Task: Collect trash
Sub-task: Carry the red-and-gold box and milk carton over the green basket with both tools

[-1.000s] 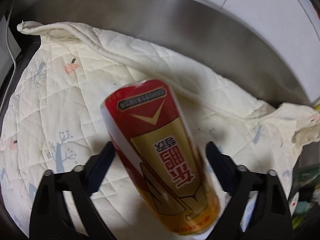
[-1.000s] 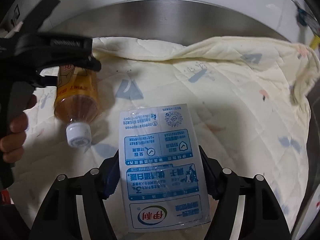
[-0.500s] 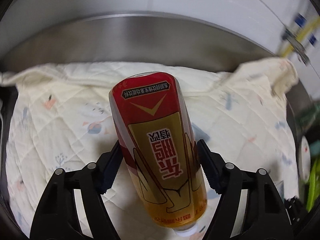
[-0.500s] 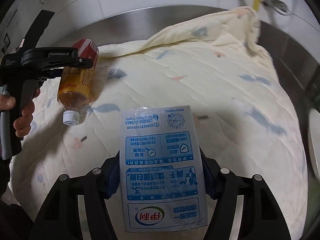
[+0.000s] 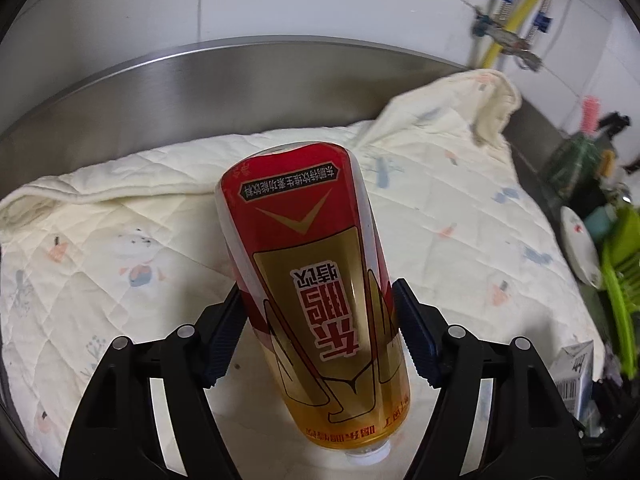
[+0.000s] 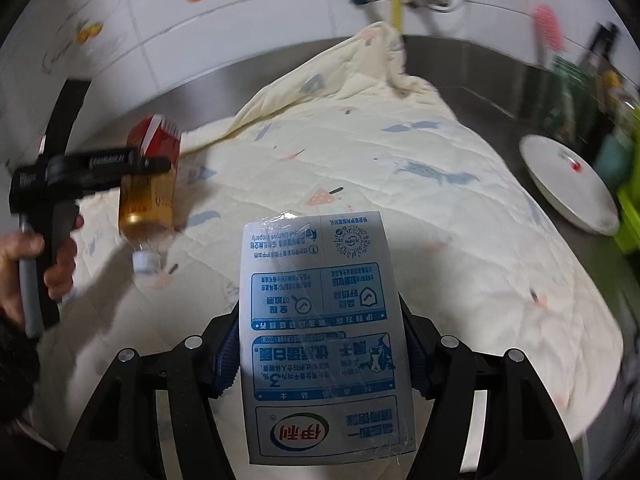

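Note:
A red and gold drink bottle hangs cap down between the blue pads of my left gripper, which is shut on it above the quilted cream cloth. In the right wrist view the same bottle shows at the left in the left gripper, held by a person's hand. My right gripper is shut on a flattened blue and white milk carton, held above the cloth.
The cloth lies on a steel counter with a raised back edge below a tiled wall. A white plate and a green rack stand at the right, with another small carton below them.
The left jaws closed onto the bottle and straightened it between the pads. Both grippers moved right with their loads, bringing the plate and green rack into view.

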A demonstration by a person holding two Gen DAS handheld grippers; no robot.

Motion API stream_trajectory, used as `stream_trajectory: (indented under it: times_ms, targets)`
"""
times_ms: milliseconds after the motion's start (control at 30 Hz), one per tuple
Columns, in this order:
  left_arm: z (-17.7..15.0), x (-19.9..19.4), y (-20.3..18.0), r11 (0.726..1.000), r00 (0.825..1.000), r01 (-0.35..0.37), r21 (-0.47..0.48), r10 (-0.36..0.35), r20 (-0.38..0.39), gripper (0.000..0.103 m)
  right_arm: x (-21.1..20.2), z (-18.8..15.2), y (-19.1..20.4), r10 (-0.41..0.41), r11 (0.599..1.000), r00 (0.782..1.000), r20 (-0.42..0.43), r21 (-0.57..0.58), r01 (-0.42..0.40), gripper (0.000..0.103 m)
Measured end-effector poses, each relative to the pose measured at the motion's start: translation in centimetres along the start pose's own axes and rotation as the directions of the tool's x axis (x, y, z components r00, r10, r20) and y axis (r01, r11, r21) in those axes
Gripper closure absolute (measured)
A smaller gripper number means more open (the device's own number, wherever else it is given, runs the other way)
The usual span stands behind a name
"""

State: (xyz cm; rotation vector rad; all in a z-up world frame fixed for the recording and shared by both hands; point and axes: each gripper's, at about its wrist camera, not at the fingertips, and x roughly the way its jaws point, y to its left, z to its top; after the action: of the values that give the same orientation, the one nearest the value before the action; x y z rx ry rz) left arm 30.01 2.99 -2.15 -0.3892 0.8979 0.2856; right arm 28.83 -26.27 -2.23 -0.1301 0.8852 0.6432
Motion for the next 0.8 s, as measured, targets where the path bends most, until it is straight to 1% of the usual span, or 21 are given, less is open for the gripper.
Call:
stream_trajectory:
  times_ms: [67, 167, 233, 333, 367, 467, 533, 633, 667, 700, 767, 800]
  targets:
    - [-0.4, -0.7, -0.1, 0.999, 0.999, 0.048, 0.02, -0.048, -0.004, 0.033, -1.6, -1.0, 0.9, -0.038, 0.999, 0.999, 0.021, 0.037, 0.037, 0.039]
    - [-1.4, -1.3, -1.0, 0.991, 0.994, 0.107, 0.085, -0.104, -0.032, 0.033, -4.0, -2.7, 2.1, -0.08, 0.992, 0.996, 0.051, 0.098, 0.075, 0.039]
    - [-2.4, -1.7, -1.8, 0.979, 0.985, 0.166, 0.123, -0.158, -0.068, 0.033, -5.3, -3.9, 2.4, -0.103, 0.985, 0.993, 0.064, 0.144, 0.093, 0.039]
    - [-4.0, -2.7, -2.7, 0.959, 0.972, 0.229, 0.165, -0.215, -0.099, 0.033, -7.8, -6.7, 2.7, -0.149, 0.966, 0.986, 0.078, 0.226, 0.128, 0.039]
    - [-4.8, -3.2, -3.1, 0.947, 0.962, 0.265, 0.182, -0.247, -0.118, 0.033, -8.6, -7.6, 2.7, -0.165, 0.959, 0.983, 0.078, 0.248, 0.141, 0.039]
    - [-6.8, -4.3, -4.6, 0.916, 0.942, 0.329, 0.232, -0.3, -0.149, 0.033, -11.0, -10.8, 2.1, -0.233, 0.928, 0.97, 0.069, 0.314, 0.2, 0.039]
    - [-8.2, -5.0, -5.6, 0.896, 0.931, 0.36, 0.262, -0.324, -0.171, 0.033, -12.5, -13.2, 1.4, -0.28, 0.901, 0.958, 0.057, 0.361, 0.241, 0.039]
    - [-10.5, -5.7, -7.2, 0.862, 0.905, 0.418, 0.288, -0.365, -0.221, 0.033, -14.6, -16.4, 0.1, -0.357, 0.855, 0.934, 0.026, 0.412, 0.315, 0.039]
    - [-11.0, -5.9, -7.7, 0.853, 0.899, 0.43, 0.295, -0.374, -0.23, 0.033, -15.0, -17.1, -0.3, -0.373, 0.843, 0.928, 0.018, 0.424, 0.331, 0.039]
    - [-11.4, -6.0, -8.1, 0.846, 0.893, 0.441, 0.298, -0.382, -0.237, 0.033, -15.8, -18.1, -0.9, -0.405, 0.821, 0.914, 0.006, 0.442, 0.361, 0.039]
    - [-12.5, -6.3, -9.1, 0.826, 0.876, 0.474, 0.305, -0.406, -0.261, 0.033, -16.7, -19.5, -2.0, -0.444, 0.789, 0.896, -0.013, 0.468, 0.398, 0.039]
    - [-13.0, -6.5, -9.7, 0.817, 0.87, 0.484, 0.313, -0.412, -0.27, 0.033, -17.2, -20.1, -2.5, -0.459, 0.773, 0.888, -0.022, 0.482, 0.412, 0.039]
